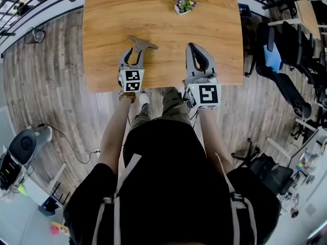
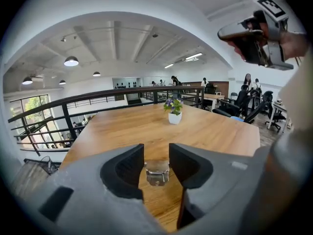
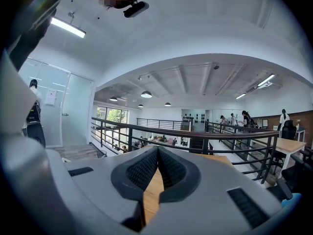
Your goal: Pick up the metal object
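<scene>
The metal object (image 1: 143, 43), a flat grey T-shaped piece, lies on the wooden table (image 1: 107, 19) near its front edge. My left gripper (image 1: 136, 54) points at it from the near side. In the left gripper view the left gripper (image 2: 156, 159) is open, and the shiny metal object (image 2: 157, 173) shows in the gap just past the tips, resting on the wood with the pads apart from it. My right gripper (image 1: 192, 47) hovers over the table's front right part. The right gripper (image 3: 157, 156) is shut with nothing in it.
A small potted plant (image 1: 183, 4) in a white pot stands at the far middle of the table, and the plant (image 2: 174, 110) also shows in the left gripper view. Black office chairs (image 1: 286, 75) stand on the floor to the right. A black railing (image 1: 30, 4) runs along the far left.
</scene>
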`<control>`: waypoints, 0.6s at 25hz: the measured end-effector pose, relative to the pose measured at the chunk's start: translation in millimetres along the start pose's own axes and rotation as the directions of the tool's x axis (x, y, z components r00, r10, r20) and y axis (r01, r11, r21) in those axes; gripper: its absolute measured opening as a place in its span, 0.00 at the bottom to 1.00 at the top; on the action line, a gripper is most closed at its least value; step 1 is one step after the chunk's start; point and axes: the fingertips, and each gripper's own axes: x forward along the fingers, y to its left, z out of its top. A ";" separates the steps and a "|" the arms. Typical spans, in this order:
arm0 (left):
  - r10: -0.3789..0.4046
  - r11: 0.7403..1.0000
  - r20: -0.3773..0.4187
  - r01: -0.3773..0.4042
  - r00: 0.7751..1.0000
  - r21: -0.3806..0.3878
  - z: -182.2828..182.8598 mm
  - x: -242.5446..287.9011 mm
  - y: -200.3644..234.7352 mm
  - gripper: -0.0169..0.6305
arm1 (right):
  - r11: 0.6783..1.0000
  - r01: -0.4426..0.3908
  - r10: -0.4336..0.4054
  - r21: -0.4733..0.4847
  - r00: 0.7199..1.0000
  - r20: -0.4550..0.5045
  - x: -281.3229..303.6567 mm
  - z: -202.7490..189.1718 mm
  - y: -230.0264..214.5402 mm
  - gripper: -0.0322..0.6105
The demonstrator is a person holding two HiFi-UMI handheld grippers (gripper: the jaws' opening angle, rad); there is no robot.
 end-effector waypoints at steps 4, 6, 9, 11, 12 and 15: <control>-0.007 1.000 -0.073 0.006 0.997 -0.019 -29.0 20.6 -1.8 0.33 | 1.000 -0.004 0.004 -0.002 1.000 -0.018 5.0 -8.3 -10.9 0.05; -0.017 0.999 -0.106 0.013 0.994 -0.034 -41.2 28.4 -3.3 0.36 | 1.000 -0.003 0.003 0.000 1.000 -0.024 7.6 -12.5 -15.5 0.05; -0.027 0.999 -0.138 0.023 0.990 -0.030 -54.0 38.1 -4.0 0.39 | 1.000 -0.005 0.005 0.004 1.000 -0.030 11.9 -16.5 -22.0 0.05; -0.027 0.999 -0.158 0.022 0.987 -0.030 -61.4 44.7 -3.5 0.41 | 1.000 -0.005 0.005 0.006 0.999 -0.034 15.0 -19.2 -26.9 0.05; -0.031 0.999 -0.168 0.026 0.985 -0.034 -65.1 48.0 -4.0 0.42 | 1.000 -0.006 0.006 0.007 0.999 -0.036 16.3 -20.6 -29.0 0.05; -0.047 0.998 -0.196 0.037 0.979 -0.052 -75.7 58.0 -5.5 0.46 | 1.000 -0.014 0.015 0.007 0.999 -0.043 20.4 -25.5 -33.3 0.05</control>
